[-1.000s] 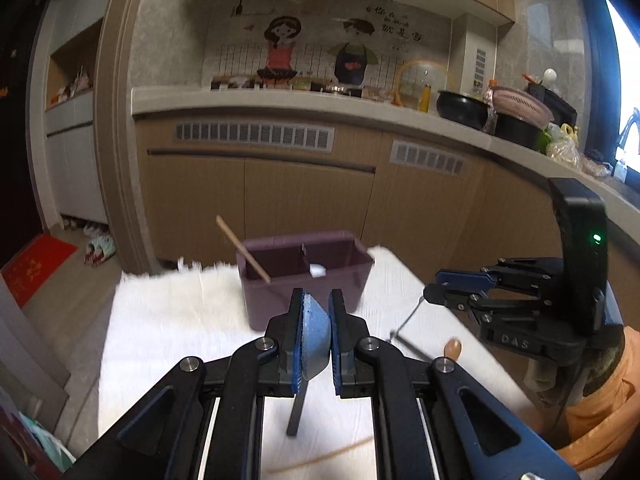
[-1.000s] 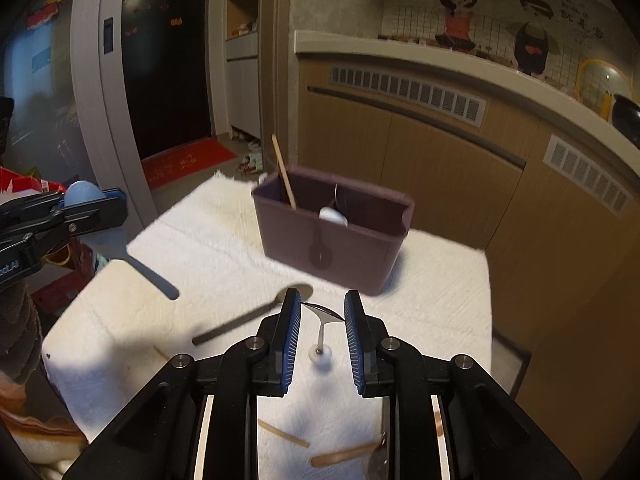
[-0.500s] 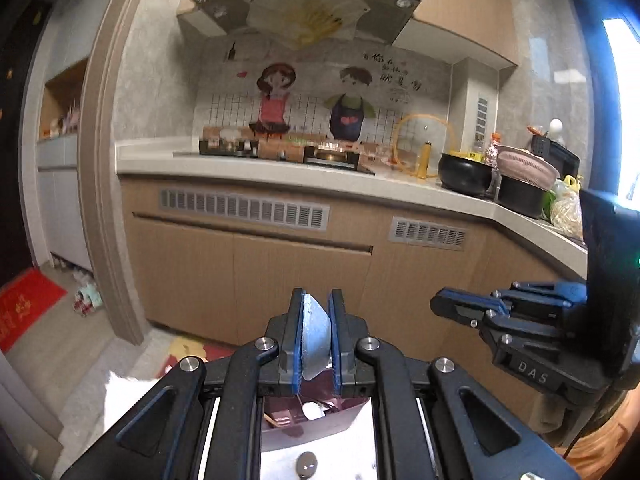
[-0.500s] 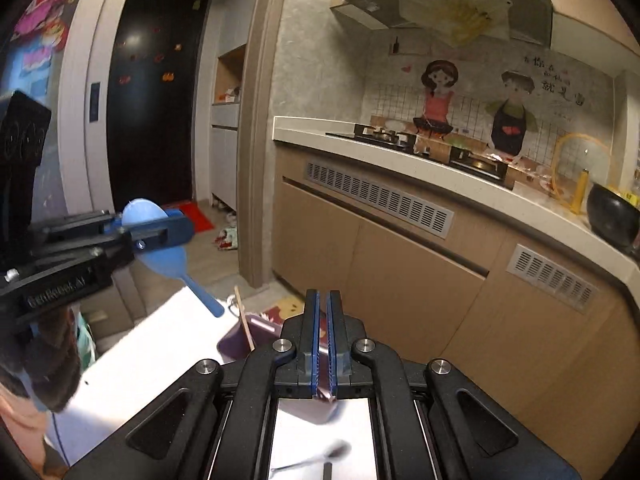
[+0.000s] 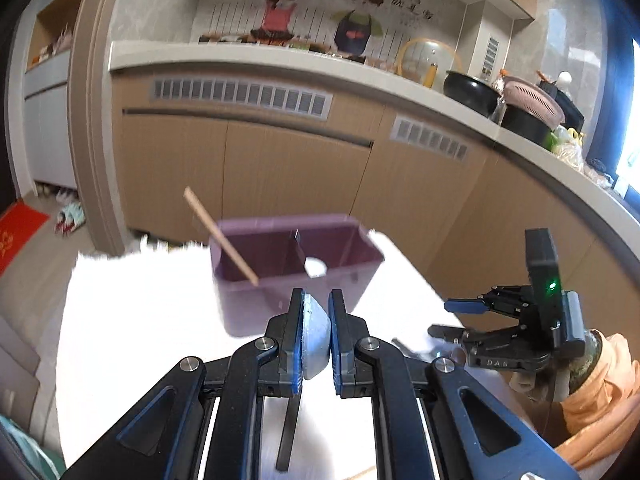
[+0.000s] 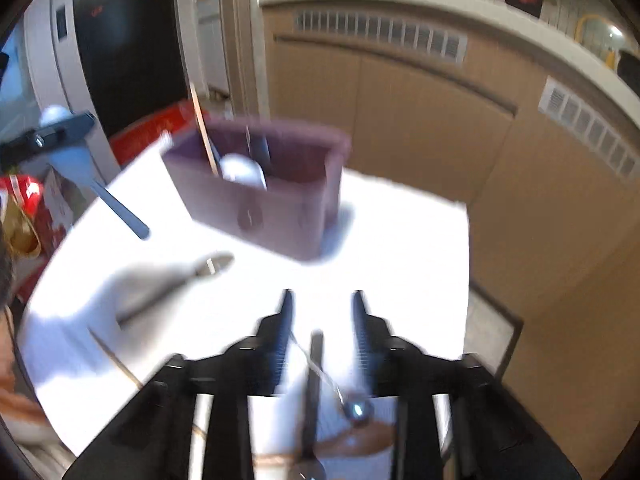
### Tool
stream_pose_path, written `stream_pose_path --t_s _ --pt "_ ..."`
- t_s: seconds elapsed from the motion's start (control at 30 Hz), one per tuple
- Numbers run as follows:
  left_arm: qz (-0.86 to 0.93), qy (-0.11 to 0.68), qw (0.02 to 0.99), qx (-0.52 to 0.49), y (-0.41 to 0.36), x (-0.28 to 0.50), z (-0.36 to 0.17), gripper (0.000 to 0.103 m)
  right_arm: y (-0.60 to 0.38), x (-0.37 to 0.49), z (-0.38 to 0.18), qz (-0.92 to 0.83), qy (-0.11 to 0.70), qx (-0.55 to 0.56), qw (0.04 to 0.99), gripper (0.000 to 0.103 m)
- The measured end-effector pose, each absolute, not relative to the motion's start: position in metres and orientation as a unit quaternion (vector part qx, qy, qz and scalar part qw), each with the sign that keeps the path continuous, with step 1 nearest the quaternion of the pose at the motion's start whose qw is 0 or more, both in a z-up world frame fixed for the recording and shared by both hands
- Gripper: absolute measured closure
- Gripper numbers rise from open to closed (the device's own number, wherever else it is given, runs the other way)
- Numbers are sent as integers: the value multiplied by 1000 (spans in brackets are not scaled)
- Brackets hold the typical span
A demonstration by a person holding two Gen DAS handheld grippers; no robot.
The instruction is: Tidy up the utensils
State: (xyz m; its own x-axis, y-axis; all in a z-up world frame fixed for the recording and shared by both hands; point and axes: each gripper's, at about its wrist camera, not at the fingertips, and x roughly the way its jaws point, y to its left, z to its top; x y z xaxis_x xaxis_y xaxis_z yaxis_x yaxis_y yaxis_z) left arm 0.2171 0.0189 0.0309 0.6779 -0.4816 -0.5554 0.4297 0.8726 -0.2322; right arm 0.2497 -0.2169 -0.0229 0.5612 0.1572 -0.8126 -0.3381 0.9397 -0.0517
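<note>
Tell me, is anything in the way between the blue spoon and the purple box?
Nothing visible blocks it. The left gripper holds the blue spoon just short of the purple box, with only bare white cloth between. A wooden stick already leans inside.

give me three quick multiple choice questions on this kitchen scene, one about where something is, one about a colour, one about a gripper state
1. Where is the wooden stick?
A. flat on the white cloth
B. leaning in the bin
C. on the counter

2. What colour is the bin?
A. purple
B. green
C. yellow

3. How does the left gripper stand?
A. wide open and empty
B. shut on a pale blue spoon
C. shut on a wooden stick

Answers:
1. B, its lower end sits inside the bin and its top pokes out over the rim.
2. A, its walls show dull purple in both views.
3. B, the pale blue spoon has its bowl pinched between the pads, with the handle hanging free below, as the right wrist view shows.
</note>
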Motion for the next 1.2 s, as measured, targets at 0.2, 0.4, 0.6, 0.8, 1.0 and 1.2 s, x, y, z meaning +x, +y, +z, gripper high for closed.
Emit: stream_pose_path --t_s 0.2,0.4,0.6,0.8,1.0,1.2 --pt "-246 347 902 -66 28 208 4 94 -187 246 -64 170 462 -170 854 52" --pt "-249 353 900 -67 33 198 6 94 -160 269 -81 190 454 -179 852 60" --pt "-258 357 896 -55 32 185 0 94 -154 277 -95 182 472 -170 845 80" --pt "-260 354 897 -48 26 180 2 94 -156 250 -63 181 447 -149 864 80" --pt "-264 339 902 -45 18 178 14 94 -158 214 3 223 394 -90 887 80" --pt "-262 274 925 -26 6 184 62 94 -153 205 66 249 333 -55 908 80"
